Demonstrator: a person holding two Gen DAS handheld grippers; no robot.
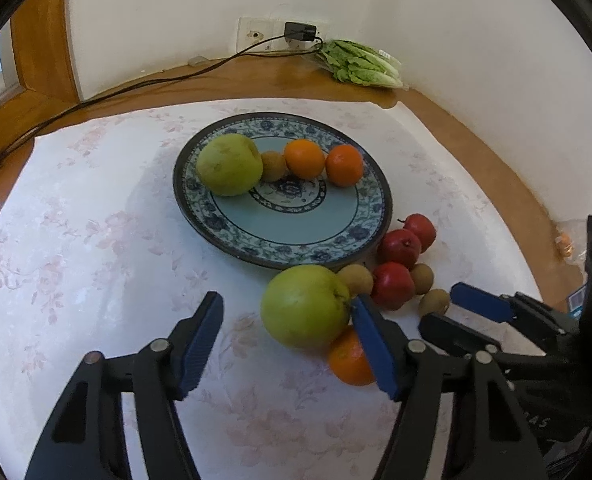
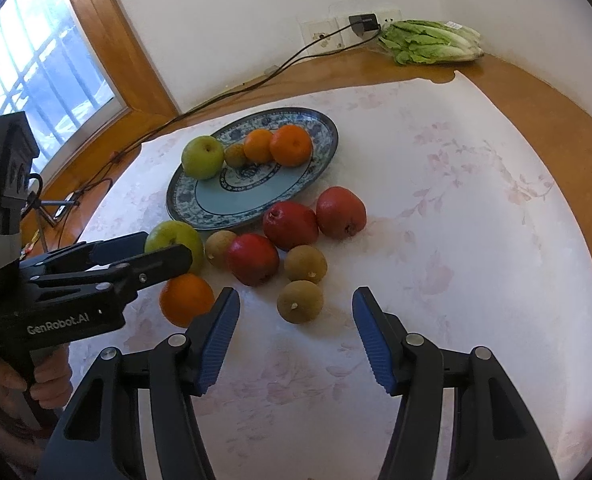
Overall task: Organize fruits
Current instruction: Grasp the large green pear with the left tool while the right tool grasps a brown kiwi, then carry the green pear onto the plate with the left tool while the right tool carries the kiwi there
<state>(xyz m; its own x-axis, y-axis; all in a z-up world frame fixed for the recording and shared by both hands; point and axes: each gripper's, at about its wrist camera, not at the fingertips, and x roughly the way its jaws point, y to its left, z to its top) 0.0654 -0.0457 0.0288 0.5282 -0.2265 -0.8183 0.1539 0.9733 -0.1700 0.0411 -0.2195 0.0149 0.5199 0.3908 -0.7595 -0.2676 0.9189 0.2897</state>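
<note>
Fruits are split: some on the plate (image 1: 284,240), rest loose on the cloth-covered worktop (image 2: 476,240) just beside its near rim. Plate has 4 in a row along the far side: 1 green apple (image 1: 229,164), 1 kiwi (image 1: 273,166), 2 oranges (image 1: 305,159), looks like sorted by kind, front half kept free for the rest. Loose pile = 8: 1 green apple (image 1: 304,306), 1 orange (image 2: 186,299), 3 red fruits (image 2: 291,225) (pomegranate-like, can't confirm), 3 kiwis (image 2: 300,301). Left tongs (image 1: 288,340) half-open w/ nothing gripped; right blade sits against the loose apple/orange, left blade well clear, so prob lining up on the apple, not holding yet. Right tongs (image 2: 296,344) also half-open, empty, hovering over bare cloth just short of the nearest kiwi. Est. about a third done, 8 still to move. Round fruit, roll risk if nudged.
</note>
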